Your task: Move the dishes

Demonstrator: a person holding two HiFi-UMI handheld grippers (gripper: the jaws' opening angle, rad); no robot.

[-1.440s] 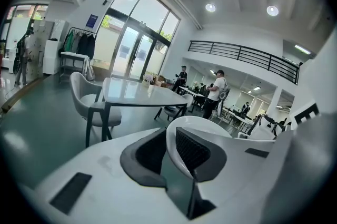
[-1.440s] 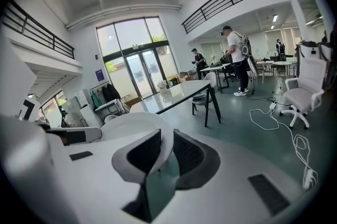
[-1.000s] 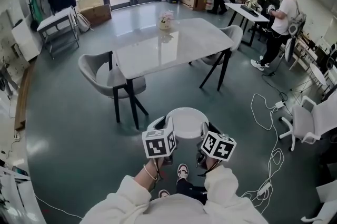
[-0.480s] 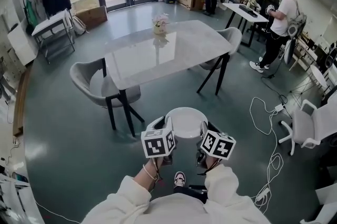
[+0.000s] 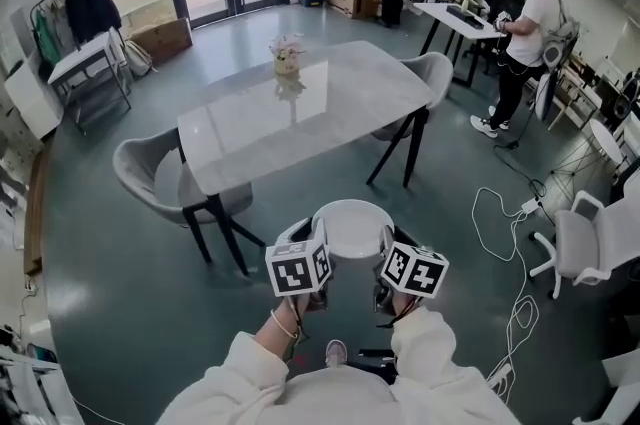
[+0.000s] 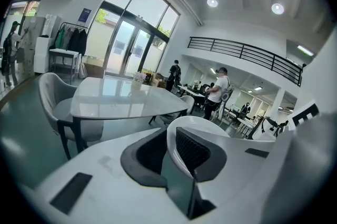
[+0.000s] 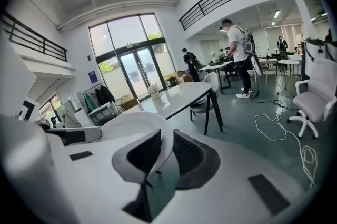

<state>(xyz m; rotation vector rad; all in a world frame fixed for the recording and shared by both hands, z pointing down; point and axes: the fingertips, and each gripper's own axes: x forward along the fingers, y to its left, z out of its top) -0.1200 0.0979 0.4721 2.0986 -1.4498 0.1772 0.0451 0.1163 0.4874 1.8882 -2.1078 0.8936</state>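
Right now the white plate is carried level in mid-air, well short of the counter's near long edge & not yet over it. It is held by both grippers at once. Left gripper is clamped on the plate's left rim; in the left gripper view the rim is seen wedged btwn its ribbed pads. Right gripper is pinched the same way on the opposite rim.

Two opposed grips are judged to be used so the plate rides flat, since a single rim pinch would likely let it droop or twist.

The counter top is bare apart from a small flower pot nr the far edge, so the near edge looks free for set-down. A grey chair is set at the left short edge, so approach is prob. best made along the near edge.
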